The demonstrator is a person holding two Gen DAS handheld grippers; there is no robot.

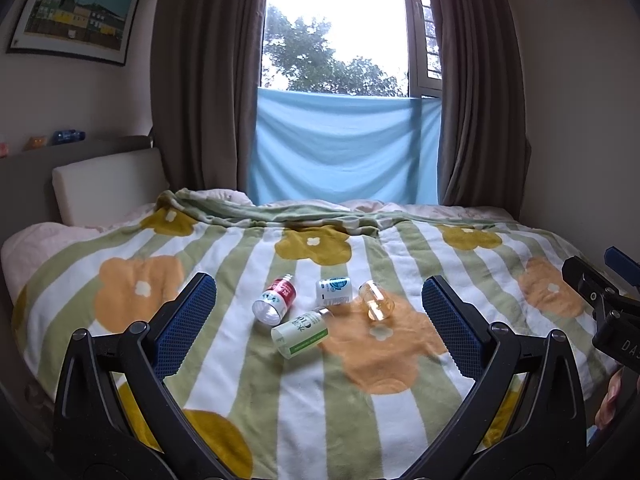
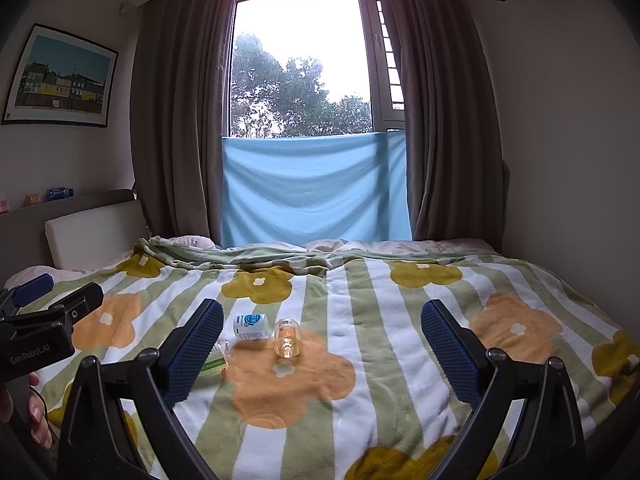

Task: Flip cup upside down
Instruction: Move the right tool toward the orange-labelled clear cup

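Several small cups lie on their sides on the flowered blanket (image 1: 360, 400). In the left wrist view there are a red-and-white cup (image 1: 275, 300), a white cup with a blue label (image 1: 333, 291), a white cup with a green label (image 1: 301, 333) and a clear amber cup (image 1: 375, 300). The right wrist view shows the blue-label cup (image 2: 251, 326), the amber cup (image 2: 287, 337) and part of the green-label cup (image 2: 216, 362) behind a finger. My left gripper (image 1: 319, 322) is open and empty, short of the cups. My right gripper (image 2: 322, 350) is open and empty, to the right of them.
The bed meets a padded headboard (image 1: 108, 184) at the left and a wall at the right. Brown curtains (image 1: 200, 80) and a blue cloth (image 1: 344, 148) hang at the window behind the bed. A rumpled quilt (image 1: 256, 204) lies along the far edge.
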